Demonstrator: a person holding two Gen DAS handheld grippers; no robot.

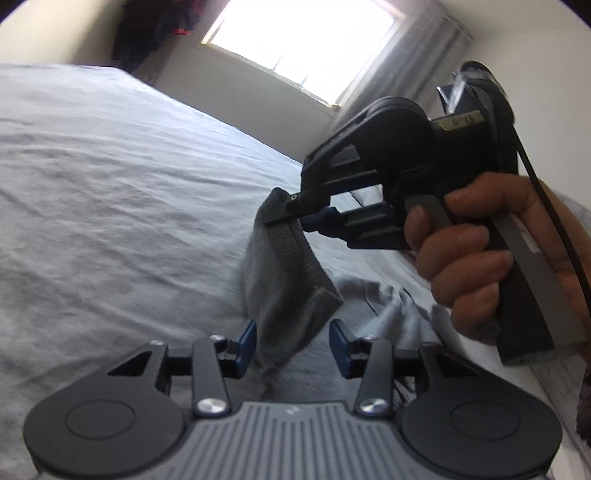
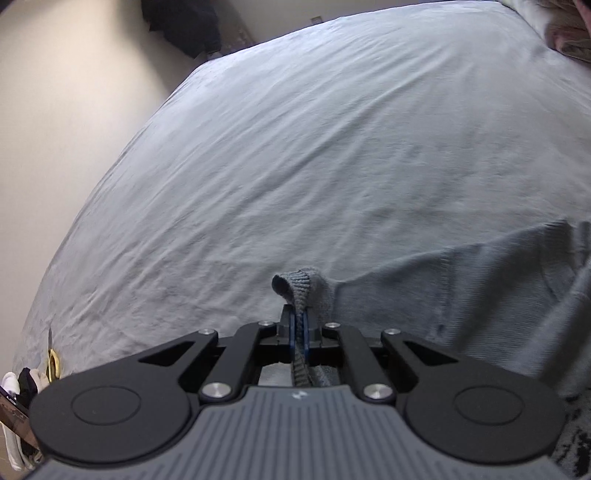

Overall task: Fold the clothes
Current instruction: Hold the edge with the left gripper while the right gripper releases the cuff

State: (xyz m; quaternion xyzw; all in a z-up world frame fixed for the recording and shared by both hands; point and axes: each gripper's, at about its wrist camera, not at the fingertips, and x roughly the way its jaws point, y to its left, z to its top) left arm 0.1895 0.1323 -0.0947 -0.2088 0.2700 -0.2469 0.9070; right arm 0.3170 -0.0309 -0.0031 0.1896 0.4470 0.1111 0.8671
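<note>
A grey knit sweater (image 1: pixel 291 280) lies at the near edge of the bed, and its body spreads to the right in the right wrist view (image 2: pixel 480 295). My right gripper (image 2: pixel 300 328) is shut on its ribbed edge (image 2: pixel 301 284), which curls up past the blue pads. Seen from the left wrist, the right gripper (image 1: pixel 291 210) holds that ribbed band lifted off the bed, with a person's hand (image 1: pixel 469 258) around its handle. Below it, my left gripper (image 1: pixel 292 341) stands open. The hanging fold of the sweater drops between its blue pads (image 1: pixel 247 341), which do not press on it.
A pale grey sheet (image 2: pixel 295 147) covers the wide bed. A bright window (image 1: pixel 306 37) and a curtain (image 1: pixel 406 74) are behind it, and dark clothes (image 2: pixel 184 22) hang in the far corner. Gold-handled scissors (image 2: pixel 53 363) lie at the bed's left edge. A brownish blanket (image 2: pixel 569 40) shows at the top right.
</note>
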